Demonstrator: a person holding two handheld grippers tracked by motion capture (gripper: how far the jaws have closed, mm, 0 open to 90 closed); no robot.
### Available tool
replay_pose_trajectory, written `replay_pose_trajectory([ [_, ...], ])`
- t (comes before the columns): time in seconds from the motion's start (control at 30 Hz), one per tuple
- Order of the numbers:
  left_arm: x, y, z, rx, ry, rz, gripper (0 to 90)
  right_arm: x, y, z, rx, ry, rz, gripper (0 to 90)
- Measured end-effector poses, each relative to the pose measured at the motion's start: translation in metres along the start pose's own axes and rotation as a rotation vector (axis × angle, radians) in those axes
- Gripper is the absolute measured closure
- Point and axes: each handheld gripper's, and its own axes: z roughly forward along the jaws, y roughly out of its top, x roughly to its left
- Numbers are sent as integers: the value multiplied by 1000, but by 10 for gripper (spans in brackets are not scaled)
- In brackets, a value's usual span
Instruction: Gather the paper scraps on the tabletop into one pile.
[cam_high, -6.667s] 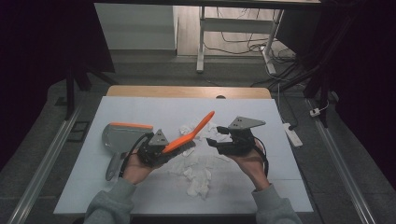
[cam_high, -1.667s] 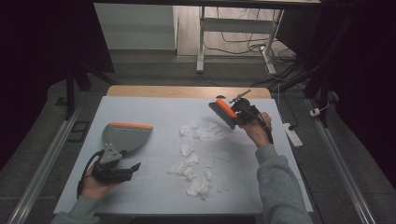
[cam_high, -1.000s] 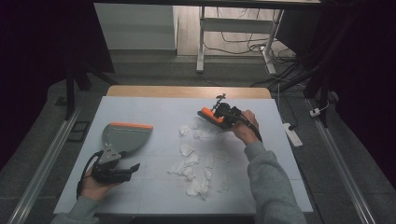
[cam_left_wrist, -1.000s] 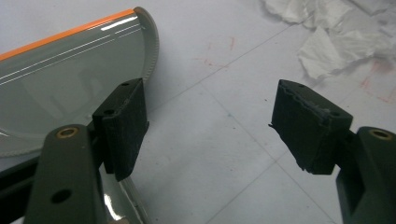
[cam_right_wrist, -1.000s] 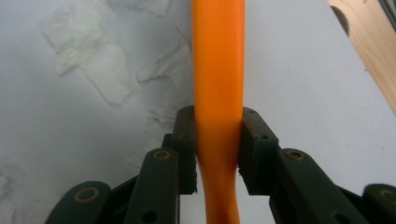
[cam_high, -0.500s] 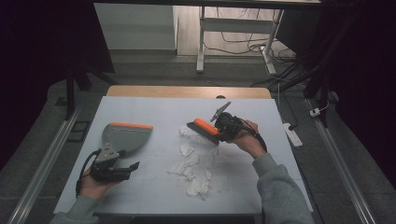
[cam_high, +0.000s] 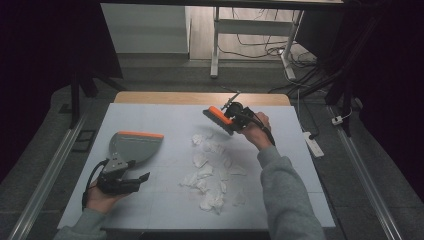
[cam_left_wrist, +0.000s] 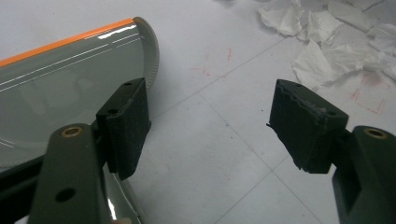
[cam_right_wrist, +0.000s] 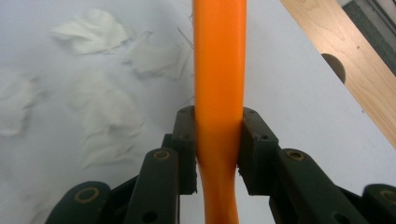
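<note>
Desk (cam_high: 280, 200) covered by white sheet. Grey dustpan (cam_high: 131, 148) laid flat at left, orange lip toward far edge, pan empty. Torn paper scraps (cam_high: 212, 172) scattered mid-desk. Orange brush (cam_high: 219, 119) clamped by handle in right tongs (cam_right_wrist: 218, 149), long axis toward scraps. Left tongs (cam_left_wrist: 210, 121) held wide apart, nothing gripped, beside dustpan.

table (cam_high: 165, 115): white top, wood far edge | floor (cam_high: 45, 150): grey | far metal frame (cam_high: 216, 45), cables (cam_high: 260, 47) | surroundings dark

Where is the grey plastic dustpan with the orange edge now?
In the high view the grey plastic dustpan lies at the table's left, just beyond the open left gripper.
</note>
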Motion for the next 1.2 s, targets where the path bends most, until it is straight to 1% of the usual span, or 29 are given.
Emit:
replay_pose_trajectory([
  [0.1,2,-1,0,-2,1,-4,295,-1,12,15,39,-4,-43,705],
  [0.17,4,-2,-1,-4,0,-10,295,0,18,23,55,-9,-65,705],
  [0.23,6,-3,-2,-5,4,-16,295,2,22,27,38,25,-50,705],
  [0.27,7,-3,-2,-7,6,-20,295,5,24,29,37,31,-70,705],
  [0.33,8,-4,-4,-9,10,-25,295,14,27,30,54,47,-109,706],
  [0.4,9,-5,-4,-9,14,-26,295,23,28,29,77,53,-148,707],
  [0.47,9,-5,-5,-10,18,-25,295,28,26,25,87,74,-158,707],
  [0.5,9,-5,-6,-10,19,-24,295,30,25,23,78,87,-174,707],
  [0.53,9,-5,-6,-11,20,-25,295,34,22,20,79,106,-178,707],
  [0.6,9,-6,-6,-10,22,-26,295,41,16,15,72,129,-189,707],
  [0.67,9,-5,-6,-12,23,-25,295,47,9,9,64,147,-201,707],
  [0.73,9,-5,-7,-13,26,-22,295,54,-1,2,45,172,-208,707],
  [0.8,8,-5,-7,-15,27,-21,295,59,-11,-3,23,198,-205,707],
  [0.83,8,-4,-6,-15,27,-22,295,62,-17,-7,3,208,-208,707],
  [0.87,8,-4,-6,-12,27,-21,295,63,-20,-10,-9,203,-205,706],
  [0.9,8,-4,-5,-9,27,-20,295,63,-23,-14,-22,194,-190,706],
  [0.97,7,-4,-4,-4,28,-17,295,57,-25,-22,-55,198,-157,706],
  [1.0,7,-4,-4,-4,28,-15,295,54,-25,-25,-78,193,-139,706],
  [1.07,6,-4,-4,-5,29,-14,295,49,-24,-32,-113,173,-119,706],
  [1.1,7,-4,-4,-4,29,-15,295,47,-23,-33,-124,163,-107,706],
  [1.2,7,-4,-3,-2,29,-17,295,42,-17,-34,-140,136,-97,706],
])
